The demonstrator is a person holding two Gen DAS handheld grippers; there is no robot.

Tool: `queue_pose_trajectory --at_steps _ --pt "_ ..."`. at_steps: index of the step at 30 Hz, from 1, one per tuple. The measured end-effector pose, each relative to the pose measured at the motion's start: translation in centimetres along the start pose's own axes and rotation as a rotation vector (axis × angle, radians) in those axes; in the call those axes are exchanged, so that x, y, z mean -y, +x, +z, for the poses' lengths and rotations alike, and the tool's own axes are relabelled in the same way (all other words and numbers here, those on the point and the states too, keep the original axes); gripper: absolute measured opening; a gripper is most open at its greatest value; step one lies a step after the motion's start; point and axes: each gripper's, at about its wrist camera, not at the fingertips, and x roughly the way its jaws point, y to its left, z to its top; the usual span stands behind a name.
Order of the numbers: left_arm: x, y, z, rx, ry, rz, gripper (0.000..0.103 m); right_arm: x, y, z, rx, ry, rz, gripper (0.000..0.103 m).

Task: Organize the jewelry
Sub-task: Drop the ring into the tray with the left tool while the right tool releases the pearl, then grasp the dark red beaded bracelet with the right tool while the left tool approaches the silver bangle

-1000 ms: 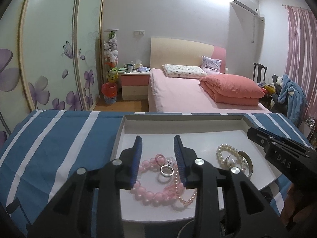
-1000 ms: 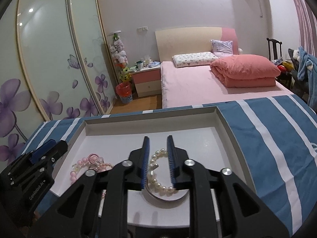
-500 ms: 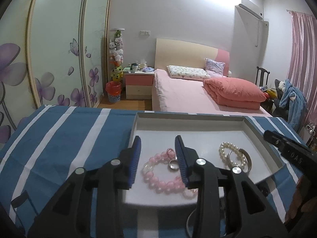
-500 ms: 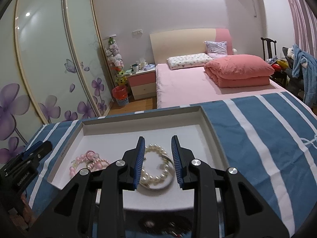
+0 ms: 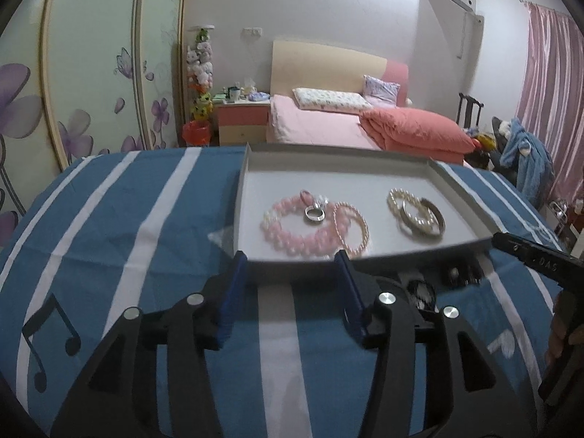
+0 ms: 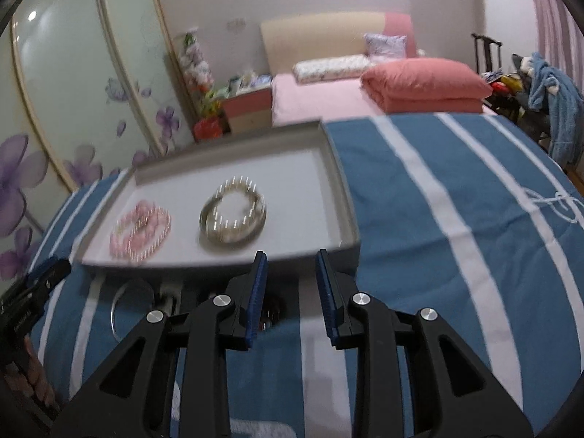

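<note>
A shallow grey tray (image 5: 460,189) lies on a blue striped cloth. It holds a pink bead bracelet (image 5: 288,235), a silver ring (image 5: 314,214), a thin pinkish bracelet (image 5: 353,227), and a pearl bracelet with a metal bangle (image 5: 416,213). My left gripper (image 5: 290,257) hovers just short of the tray's near wall. Its jaws are opening and nothing is between them. In the blurred right wrist view, the tray (image 6: 348,200) shows the pearl bracelet (image 6: 233,215) and pink beads (image 6: 140,231). My right gripper (image 6: 290,255) is open with a narrow gap, empty, before the tray's near right corner.
Dark small items (image 5: 419,292) and a thin metal hoop (image 6: 116,310) lie on the cloth (image 5: 109,237) right against the tray's near wall. The right gripper's tip (image 5: 529,255) shows at the right edge. A pink bed (image 5: 328,124) and flowered wardrobe doors stand behind.
Both grippers have drawn back from above the jewelry to just before the tray's near wall. The left jaws have spread wider. The jewelry has not moved.
</note>
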Motion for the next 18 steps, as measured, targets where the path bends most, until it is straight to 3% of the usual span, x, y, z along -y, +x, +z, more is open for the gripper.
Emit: queue_pose_trajectory --at_steps 9,15,17,18 --pt "1.4 0.0 -1.0 -0.034 0.062 -0.039 0.059 -2.3 2.2 -1.3 -0.122 -0.116 0.033 0.029" --pt "2.4 1.1 -1.7 -0.091 0.086 -0.051 0.059 -3.3 2.6 -1.9 -0.129 -0.177 0.002 0.029" --pt "2.7 1.4 -1.8 -0.107 0.089 -0.055 0.059 -3.3 2.4 -2.3 -0.129 -0.202 -0.014 0.015" --pt "2.8 1.8 -1.8 -0.12 0.09 -0.056 0.059 -3.3 2.5 -2.5 -0.138 -0.203 -0.019 0.015"
